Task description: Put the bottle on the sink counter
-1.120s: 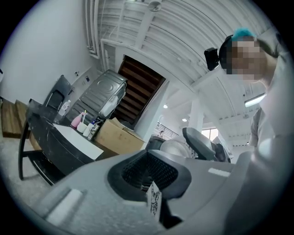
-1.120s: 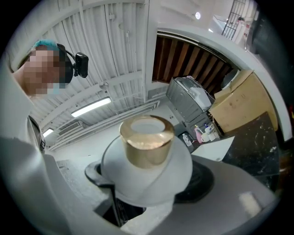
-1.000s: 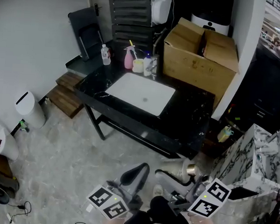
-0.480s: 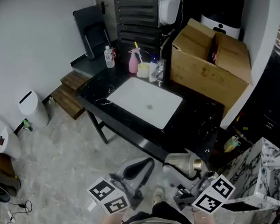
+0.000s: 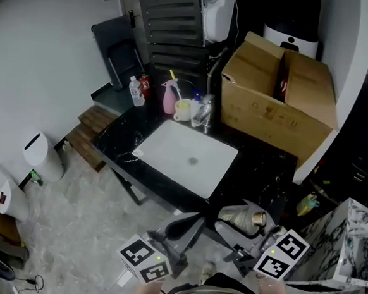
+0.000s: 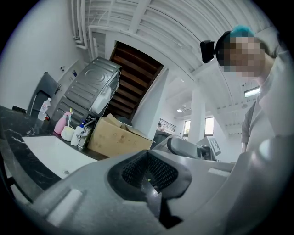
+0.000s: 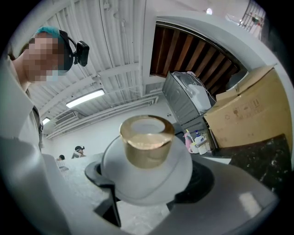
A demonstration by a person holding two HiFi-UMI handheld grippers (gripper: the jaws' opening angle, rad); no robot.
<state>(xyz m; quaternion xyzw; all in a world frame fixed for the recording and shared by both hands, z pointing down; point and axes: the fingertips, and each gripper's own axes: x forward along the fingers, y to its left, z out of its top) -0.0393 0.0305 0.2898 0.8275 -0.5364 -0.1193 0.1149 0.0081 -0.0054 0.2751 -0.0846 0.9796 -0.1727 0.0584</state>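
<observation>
- Head view: the left claw [image 5: 186, 224] is held low over the floor, near the black worktop [image 5: 259, 163]. The right claw [image 5: 229, 228] pinches a pale bottle [image 5: 236, 219] with a gold cap. The bottle is held in the air, just short of the worktop's near edge and not on it. A white sink [image 5: 186, 157] is set in the worktop. A cardboard box [image 5: 276, 103] and a pink spray bottle [image 5: 170, 91] stand behind the sink.
- Left claw view: the left claw [image 6: 149, 176] is pressed together with nothing between its jaws. The sink [image 6: 55, 155] and box [image 6: 117, 138] lie beyond it.
- Right claw view: the right claw [image 7: 151, 186] grips the bottle [image 7: 147, 143] by its rounded body, gold cap pointing away from the camera. The box [image 7: 243, 114] stands to the right.
</observation>
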